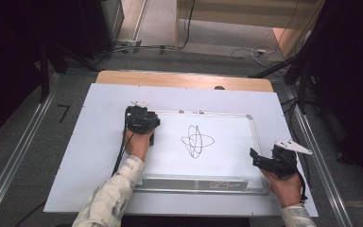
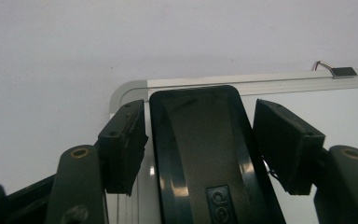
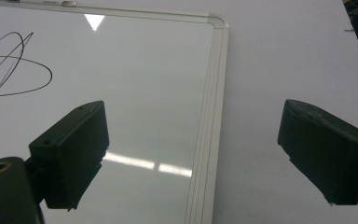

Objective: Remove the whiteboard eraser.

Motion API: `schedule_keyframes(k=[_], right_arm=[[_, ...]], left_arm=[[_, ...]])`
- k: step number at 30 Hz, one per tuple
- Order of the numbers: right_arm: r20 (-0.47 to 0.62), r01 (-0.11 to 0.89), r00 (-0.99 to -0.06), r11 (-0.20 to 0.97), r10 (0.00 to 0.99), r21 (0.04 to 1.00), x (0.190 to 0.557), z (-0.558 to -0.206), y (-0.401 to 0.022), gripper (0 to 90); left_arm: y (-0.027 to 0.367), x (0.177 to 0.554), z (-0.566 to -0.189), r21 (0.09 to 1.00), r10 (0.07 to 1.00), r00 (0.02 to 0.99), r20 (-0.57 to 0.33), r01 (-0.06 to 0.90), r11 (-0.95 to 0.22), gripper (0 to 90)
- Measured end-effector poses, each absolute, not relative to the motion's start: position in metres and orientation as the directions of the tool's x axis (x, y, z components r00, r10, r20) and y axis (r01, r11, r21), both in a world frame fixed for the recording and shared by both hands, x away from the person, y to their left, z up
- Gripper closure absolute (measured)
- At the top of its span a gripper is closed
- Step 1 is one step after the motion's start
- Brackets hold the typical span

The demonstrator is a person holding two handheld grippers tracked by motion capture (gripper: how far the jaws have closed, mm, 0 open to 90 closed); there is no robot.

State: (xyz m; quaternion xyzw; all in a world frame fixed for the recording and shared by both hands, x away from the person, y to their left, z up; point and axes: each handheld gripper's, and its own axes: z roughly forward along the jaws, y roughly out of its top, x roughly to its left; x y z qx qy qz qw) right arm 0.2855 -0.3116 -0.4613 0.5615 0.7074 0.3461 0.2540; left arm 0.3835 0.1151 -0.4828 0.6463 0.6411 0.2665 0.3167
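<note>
- The black eraser (image 2: pixel 205 158) lies in the whiteboard's (image 1: pixel 227 142) upper-left corner, just inside the frame, its long axis running up the left gripper view.
- The left gripper (image 2: pixel 200 144) has 2 jaws flanking it: the left pad seems to touch its side, and a narrow gap shows at the right pad.
- The black scribble (image 1: pixel 197 141) sits at board centre, with bare board all round it.
- The right gripper (image 3: pixel 193 154), at lower right in the high view, has its jaws wide apart, straddling the board's right rim.
</note>
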Motion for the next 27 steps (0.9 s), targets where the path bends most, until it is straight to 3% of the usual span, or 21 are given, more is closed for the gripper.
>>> schedule_keyframes(k=[14, 24, 27], right_arm=[[0.024, 0.619, -0.24, 0.134, 0.97, 0.774, 0.2852, -0.4612, -0.311, 7.5], [0.024, 0.616, -0.24, 0.133, 0.97, 0.776, 0.2848, -0.4609, -0.311, 7.5], [0.024, 0.615, -0.24, 0.133, 0.97, 0.777, 0.2848, -0.461, -0.311, 7.5]], left_arm=[[0.1067, 0.3881, -0.4858, 0.748, 0.997, 0.083, -0.007, 0.662, -0.05, 40.8], [0.1042, 0.3883, -0.4913, 0.726, 0.998, 0.063, -0.014, 0.687, -0.033, 37.3], [0.1036, 0.3873, -0.4906, 0.736, 0.998, 0.059, -0.009, 0.676, -0.033, 40.3]])
